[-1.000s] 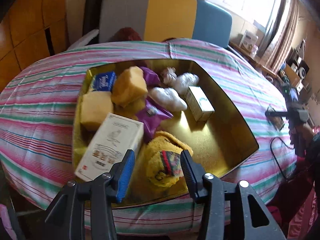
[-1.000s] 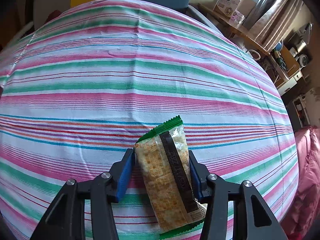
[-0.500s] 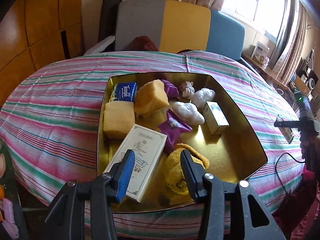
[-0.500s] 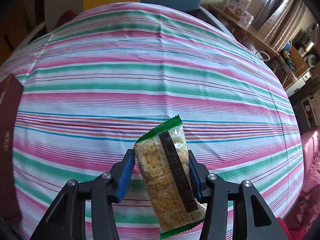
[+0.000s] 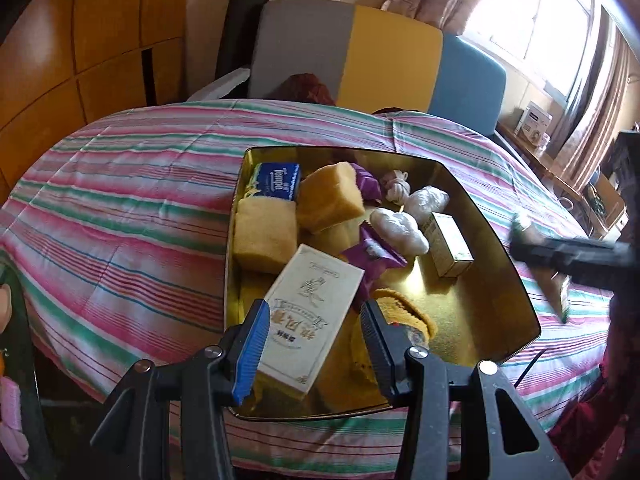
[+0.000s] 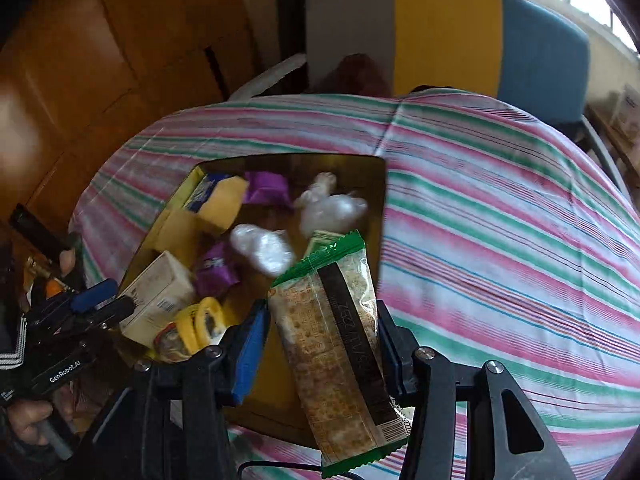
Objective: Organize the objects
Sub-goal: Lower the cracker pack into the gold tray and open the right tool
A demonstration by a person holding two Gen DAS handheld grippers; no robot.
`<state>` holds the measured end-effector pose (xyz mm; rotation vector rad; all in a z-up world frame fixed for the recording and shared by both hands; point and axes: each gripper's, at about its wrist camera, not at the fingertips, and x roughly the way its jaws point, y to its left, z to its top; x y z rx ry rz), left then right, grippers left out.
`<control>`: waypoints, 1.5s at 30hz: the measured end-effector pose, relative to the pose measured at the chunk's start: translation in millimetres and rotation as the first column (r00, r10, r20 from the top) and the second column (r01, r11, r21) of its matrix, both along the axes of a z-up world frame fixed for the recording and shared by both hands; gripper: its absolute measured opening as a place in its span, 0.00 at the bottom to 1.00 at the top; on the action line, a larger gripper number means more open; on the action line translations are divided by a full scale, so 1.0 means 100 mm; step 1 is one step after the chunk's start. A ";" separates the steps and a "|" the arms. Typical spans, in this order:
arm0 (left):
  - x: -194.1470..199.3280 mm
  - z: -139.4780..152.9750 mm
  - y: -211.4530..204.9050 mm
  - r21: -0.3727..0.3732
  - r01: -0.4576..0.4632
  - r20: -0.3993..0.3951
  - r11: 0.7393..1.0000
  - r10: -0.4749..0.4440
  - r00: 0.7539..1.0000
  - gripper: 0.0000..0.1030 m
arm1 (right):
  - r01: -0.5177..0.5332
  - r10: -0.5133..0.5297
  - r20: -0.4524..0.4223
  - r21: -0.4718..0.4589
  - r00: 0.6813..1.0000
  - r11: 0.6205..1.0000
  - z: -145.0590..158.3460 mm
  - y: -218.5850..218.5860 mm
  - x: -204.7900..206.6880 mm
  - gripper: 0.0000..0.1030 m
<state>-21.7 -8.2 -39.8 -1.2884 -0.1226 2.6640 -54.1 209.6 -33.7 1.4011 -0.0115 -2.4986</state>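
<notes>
A striped tabletop (image 5: 120, 216) is covered by a gold tray (image 5: 500, 280) crowded with boxes and sponges. A cracker packet (image 6: 340, 340) is pinched by the right gripper (image 6: 320, 344) fingers over the tray's near edge. The left gripper (image 5: 312, 344) fingers are spread, empty, above a white box (image 5: 308, 320).

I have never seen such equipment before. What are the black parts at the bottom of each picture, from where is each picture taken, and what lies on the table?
No robot here: a person holds a two-finger grasping tool in each hand, with a camera on each looking along its fingers. That is why black fingers fill the bottom of both views.

The left tool hovers over a gold tray on a striped tablecloth; nothing is clamped in it. The tray holds a white box, yellow sponges, purple packets, white wrapped bundles and a blue tissue pack.

The right tool is shut on a cracker packet with green ends, near the tray.
</notes>
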 end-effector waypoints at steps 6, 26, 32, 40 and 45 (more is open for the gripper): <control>0.01 -0.06 -0.08 0.016 -0.012 0.016 1.000 0.012 1.000 0.46 | -0.051 0.050 0.079 0.006 0.996 0.999 -0.38 -0.40 -0.06 0.50; 0.04 0.00 -0.05 -0.065 -0.065 -0.031 0.996 0.064 0.998 0.56 | 0.032 -0.031 0.039 -0.044 0.999 0.999 -0.57 -0.33 0.00 0.57; 0.10 0.09 -0.06 -0.109 -0.124 -0.085 0.986 0.115 0.990 0.56 | 0.075 -0.076 -0.037 -0.017 0.996 0.997 -0.44 -0.37 0.14 0.68; 0.14 0.19 -0.05 -0.124 -0.162 -0.112 0.979 0.149 0.983 0.57 | 0.187 -0.175 -0.203 0.039 0.963 0.982 -0.23 -0.33 0.42 0.75; 0.20 0.28 0.01 -0.117 -0.167 -0.147 0.979 0.149 0.978 0.67 | 0.244 -0.222 -0.299 0.036 0.928 0.969 -0.09 -0.28 0.59 0.81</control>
